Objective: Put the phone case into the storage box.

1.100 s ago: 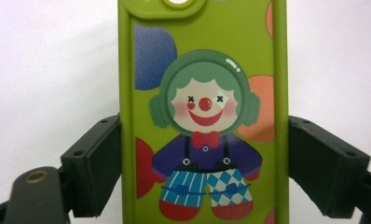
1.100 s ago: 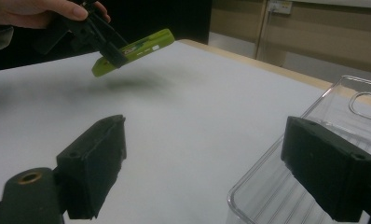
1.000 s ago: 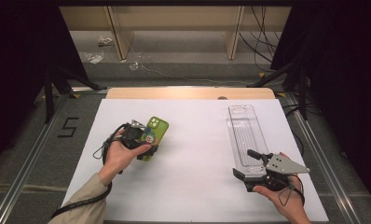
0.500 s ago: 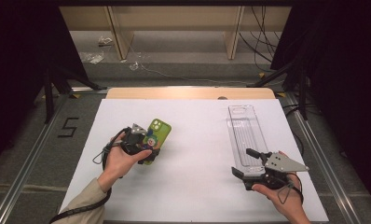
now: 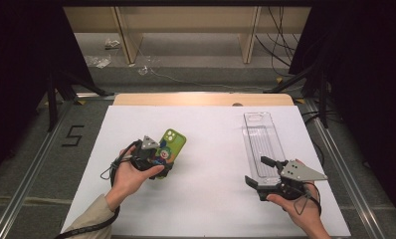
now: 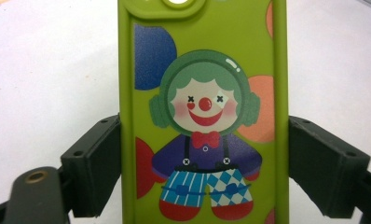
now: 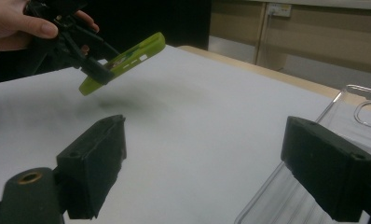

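The green case (image 6: 202,112) is pinched by its long sides in the left gripper (image 5: 153,162), lifted tilted off the table's (image 5: 211,199) left half. It's only an edge grip, so a slip is likely. The right gripper (image 5: 263,174) sits unclenched, empty, by the clear case (image 5: 263,144) near the right edge.

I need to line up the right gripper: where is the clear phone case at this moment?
In the high view the clear phone case lies flat on the right side of the white table, its near end just ahead of the open right gripper.
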`<state>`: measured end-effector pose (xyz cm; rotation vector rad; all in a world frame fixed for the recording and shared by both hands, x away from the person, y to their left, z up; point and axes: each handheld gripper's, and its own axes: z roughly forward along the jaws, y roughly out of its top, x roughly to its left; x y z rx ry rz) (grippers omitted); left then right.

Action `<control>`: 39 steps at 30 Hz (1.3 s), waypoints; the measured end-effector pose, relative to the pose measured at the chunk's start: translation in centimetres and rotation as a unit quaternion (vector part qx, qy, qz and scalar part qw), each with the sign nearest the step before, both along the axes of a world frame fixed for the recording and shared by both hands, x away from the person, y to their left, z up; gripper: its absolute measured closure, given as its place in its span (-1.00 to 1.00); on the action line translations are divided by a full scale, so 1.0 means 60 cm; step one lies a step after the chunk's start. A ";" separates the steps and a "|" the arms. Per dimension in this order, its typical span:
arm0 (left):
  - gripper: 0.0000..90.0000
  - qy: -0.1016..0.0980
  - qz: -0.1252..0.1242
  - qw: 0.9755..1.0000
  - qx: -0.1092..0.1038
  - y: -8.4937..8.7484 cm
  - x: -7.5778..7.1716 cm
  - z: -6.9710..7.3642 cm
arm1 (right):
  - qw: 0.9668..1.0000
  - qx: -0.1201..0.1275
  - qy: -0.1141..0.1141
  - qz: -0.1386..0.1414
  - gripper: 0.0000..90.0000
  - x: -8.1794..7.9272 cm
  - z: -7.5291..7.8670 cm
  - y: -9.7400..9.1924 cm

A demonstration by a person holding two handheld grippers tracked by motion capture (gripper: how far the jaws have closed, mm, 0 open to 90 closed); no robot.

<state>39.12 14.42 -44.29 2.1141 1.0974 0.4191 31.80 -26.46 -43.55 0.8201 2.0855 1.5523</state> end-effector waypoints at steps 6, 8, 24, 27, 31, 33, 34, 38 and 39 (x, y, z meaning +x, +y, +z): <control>-0.64 -0.001 -0.004 1.000 0.000 -0.002 -0.005 -0.003 | 1.000 0.002 0.000 0.002 -0.67 0.002 0.002 0.005; -0.64 -0.002 -0.004 1.000 -0.002 -0.002 -0.007 -0.003 | 1.000 0.002 0.000 0.002 -0.67 0.003 0.003 0.008; -0.64 -0.018 -0.028 0.999 -0.003 -0.026 -0.032 0.000 | 1.000 0.004 0.000 0.011 -0.66 0.015 0.014 0.039; -0.64 -0.020 -0.033 0.999 -0.004 -0.032 -0.036 0.001 | 1.000 0.004 0.000 0.012 -0.66 0.018 0.016 0.044; -0.64 -0.020 -0.038 0.999 -0.005 -0.038 -0.041 0.000 | 1.000 0.003 0.002 0.010 -0.66 0.021 0.018 0.050; -0.64 -0.018 -0.042 0.999 -0.006 -0.042 -0.042 -0.001 | 1.000 0.003 0.004 0.012 -0.66 0.022 0.019 0.053; -0.64 -0.017 -0.043 0.999 -0.007 -0.043 -0.043 -0.001 | 1.000 0.002 0.005 0.012 -0.66 0.023 0.019 0.055; -0.64 -0.019 -0.048 0.999 -0.007 -0.050 -0.047 -0.002 | 1.000 0.002 0.007 0.013 -0.66 0.027 0.019 0.063; -0.64 -0.019 -0.048 0.999 -0.008 -0.051 -0.048 -0.002 | 1.000 0.002 0.007 0.013 -0.65 0.028 0.019 0.064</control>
